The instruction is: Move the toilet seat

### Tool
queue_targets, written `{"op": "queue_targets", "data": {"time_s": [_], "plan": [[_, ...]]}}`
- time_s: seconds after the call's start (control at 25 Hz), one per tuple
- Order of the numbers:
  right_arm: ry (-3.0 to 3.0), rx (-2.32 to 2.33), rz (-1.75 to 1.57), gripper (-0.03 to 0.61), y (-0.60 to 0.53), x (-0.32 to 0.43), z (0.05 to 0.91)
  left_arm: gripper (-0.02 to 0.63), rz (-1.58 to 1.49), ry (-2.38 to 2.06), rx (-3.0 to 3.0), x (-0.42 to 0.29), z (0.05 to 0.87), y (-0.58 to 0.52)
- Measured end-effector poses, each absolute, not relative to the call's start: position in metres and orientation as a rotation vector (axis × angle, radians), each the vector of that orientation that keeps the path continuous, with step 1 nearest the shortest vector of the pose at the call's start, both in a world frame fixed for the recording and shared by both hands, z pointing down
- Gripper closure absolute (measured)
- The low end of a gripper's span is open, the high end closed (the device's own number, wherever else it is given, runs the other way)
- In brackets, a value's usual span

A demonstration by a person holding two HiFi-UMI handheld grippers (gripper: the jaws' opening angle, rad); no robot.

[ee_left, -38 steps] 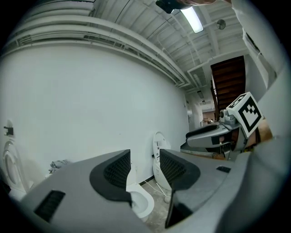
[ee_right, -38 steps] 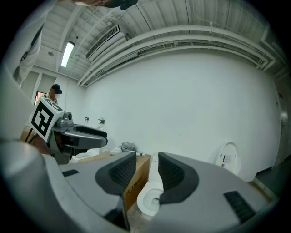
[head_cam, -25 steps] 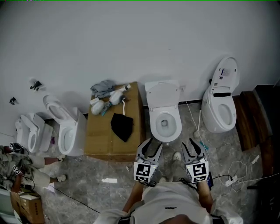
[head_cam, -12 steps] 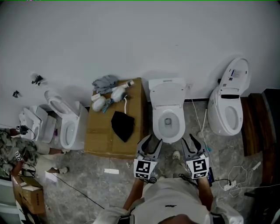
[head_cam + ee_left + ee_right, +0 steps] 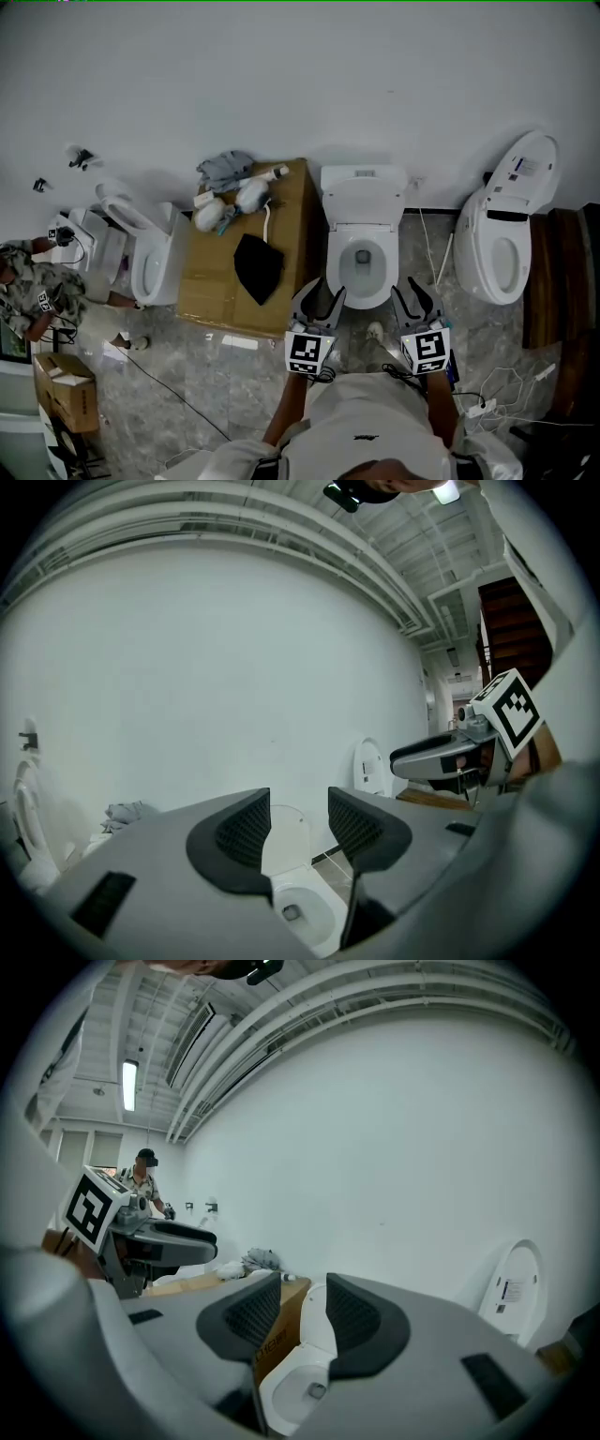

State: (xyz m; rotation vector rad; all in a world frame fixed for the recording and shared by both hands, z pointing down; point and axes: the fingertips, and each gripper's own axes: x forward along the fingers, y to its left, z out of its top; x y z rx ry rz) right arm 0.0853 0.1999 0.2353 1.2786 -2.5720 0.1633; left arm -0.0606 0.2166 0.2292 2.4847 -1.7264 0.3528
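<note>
A white toilet (image 5: 364, 264) stands against the wall right in front of me, its lid (image 5: 364, 200) raised against the tank and the bowl open. I cannot tell the seat apart from the lid. My left gripper (image 5: 321, 292) hovers off the bowl's front left corner, apart from it; its jaws stand a little open, are closing slightly and hold nothing. My right gripper (image 5: 415, 292) hangs off the front right corner, jaws drawn close with nothing between them. The toilet (image 5: 298, 909) shows between the left gripper (image 5: 298, 829) jaws, and the toilet (image 5: 302, 1382) between the right gripper (image 5: 303, 1314) jaws.
A cardboard box (image 5: 208, 272) beside the toilet's left carries a black cloth (image 5: 258, 265), rags and a bottle. Another toilet (image 5: 511, 239) stands at the right, more toilets (image 5: 150, 267) at the left. A person (image 5: 28, 292) crouches far left. Cables (image 5: 487, 398) lie on the floor; dark wooden steps (image 5: 562, 300) lie at the right edge.
The view has swung, so the toilets and box sit further right and higher. Both grippers keep their place before the bowl. The person at the left has shifted.
</note>
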Motion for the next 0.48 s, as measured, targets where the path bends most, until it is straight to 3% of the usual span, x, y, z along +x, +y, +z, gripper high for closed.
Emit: {"op": "queue_targets", "data": {"time_s": [0.48], "plan": [[-2.569,1.132,0.269,0.39,0.116,0.104,0.281,0.405,0.446,-1.754,2.352,-0.043,0.272,0.141]]}}
